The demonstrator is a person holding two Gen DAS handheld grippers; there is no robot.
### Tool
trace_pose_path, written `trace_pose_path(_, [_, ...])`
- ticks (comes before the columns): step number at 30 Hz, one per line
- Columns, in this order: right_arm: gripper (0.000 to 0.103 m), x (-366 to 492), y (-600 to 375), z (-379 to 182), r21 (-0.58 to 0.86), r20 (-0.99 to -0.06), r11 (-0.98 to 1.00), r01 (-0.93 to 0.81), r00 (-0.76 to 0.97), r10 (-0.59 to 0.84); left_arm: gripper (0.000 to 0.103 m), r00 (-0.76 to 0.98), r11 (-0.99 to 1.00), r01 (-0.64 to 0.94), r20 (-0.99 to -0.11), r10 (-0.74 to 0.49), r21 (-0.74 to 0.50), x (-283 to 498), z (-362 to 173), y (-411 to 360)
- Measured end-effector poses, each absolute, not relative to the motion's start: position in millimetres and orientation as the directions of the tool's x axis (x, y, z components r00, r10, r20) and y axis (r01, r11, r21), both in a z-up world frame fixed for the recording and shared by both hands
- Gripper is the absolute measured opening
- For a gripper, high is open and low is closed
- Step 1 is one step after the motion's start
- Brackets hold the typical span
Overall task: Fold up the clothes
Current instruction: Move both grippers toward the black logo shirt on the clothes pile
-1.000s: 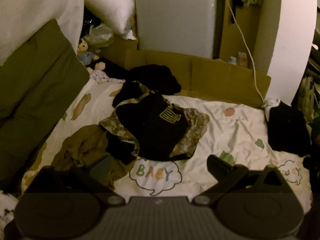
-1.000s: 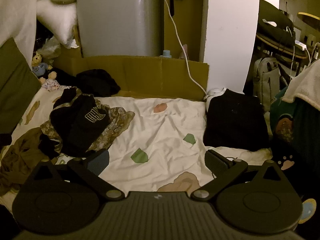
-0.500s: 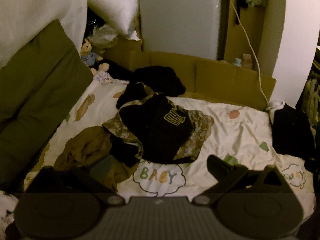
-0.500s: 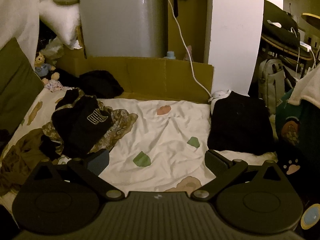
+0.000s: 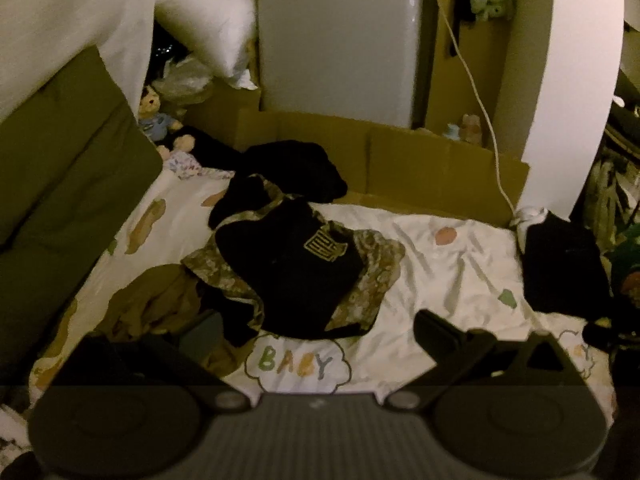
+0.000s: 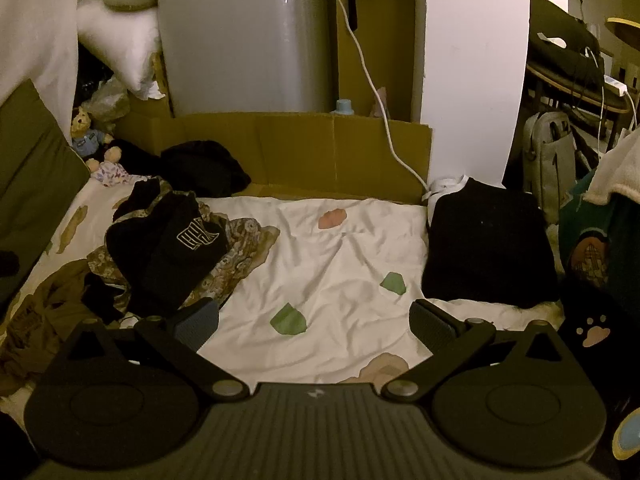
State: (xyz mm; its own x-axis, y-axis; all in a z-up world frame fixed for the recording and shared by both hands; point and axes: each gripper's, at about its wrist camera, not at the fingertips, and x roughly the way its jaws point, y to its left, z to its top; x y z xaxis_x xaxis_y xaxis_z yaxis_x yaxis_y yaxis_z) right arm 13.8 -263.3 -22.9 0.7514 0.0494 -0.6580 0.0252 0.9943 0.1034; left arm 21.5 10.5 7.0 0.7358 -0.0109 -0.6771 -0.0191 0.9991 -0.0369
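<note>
A heap of unfolded clothes lies on the white printed bedsheet (image 5: 440, 280): a black top with a stitched logo (image 5: 288, 268) (image 6: 168, 248) over a camouflage garment (image 5: 372, 276) (image 6: 240, 248), an olive-brown garment (image 5: 156, 300) (image 6: 44, 312) in front, and a black bundle (image 5: 296, 168) (image 6: 200, 168) behind. A folded black garment (image 5: 560, 264) (image 6: 488, 244) rests at the sheet's right edge. My left gripper (image 5: 316, 328) hangs open above the sheet, just short of the heap. My right gripper (image 6: 314, 320) is open over bare sheet between the heap and the folded garment. Neither holds anything.
A green cushion (image 5: 68, 184) leans along the left side. A cardboard wall (image 6: 304, 152) borders the far edge, with a grey appliance (image 6: 244, 36) and a white cable (image 6: 372, 84) behind it. Soft toys (image 6: 92, 140) sit at the far left corner. A backpack (image 6: 552, 160) and clutter stand to the right.
Both views have shifted slightly, the scene sliding a little right and down. The clothes lie as before and both grippers stay open.
</note>
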Motion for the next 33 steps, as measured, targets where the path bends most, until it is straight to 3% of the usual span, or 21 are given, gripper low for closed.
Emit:
trace_pose_path(15, [0.103, 22.5, -278.6, -22.0, 0.171, -0.602, 0.985, 0.021, 0.794, 0.087, 0.103, 0.787, 0.992, -0.028, -0.615, -0.053, -0.121, 55.0, 29.1, 46.3])
trace_pose_path(25, [0.103, 30.6, -288.0, -32.0, 0.229, -0.551, 0.973, -0.007, 0.823, 0.135, 0.103, 0.775, 0.981, -0.083, -0.631, -0.048, -0.177, 85.9, 43.6, 96.5])
trace_pose_path(33, [0.103, 51.7, -292.9, -38.5, 0.271, -0.579, 0.962, -0.028, 0.794, 0.187, 0.103, 0.769, 0.984, -0.114, -0.639, 0.001, -0.135, 104.3, 45.9, 120.8])
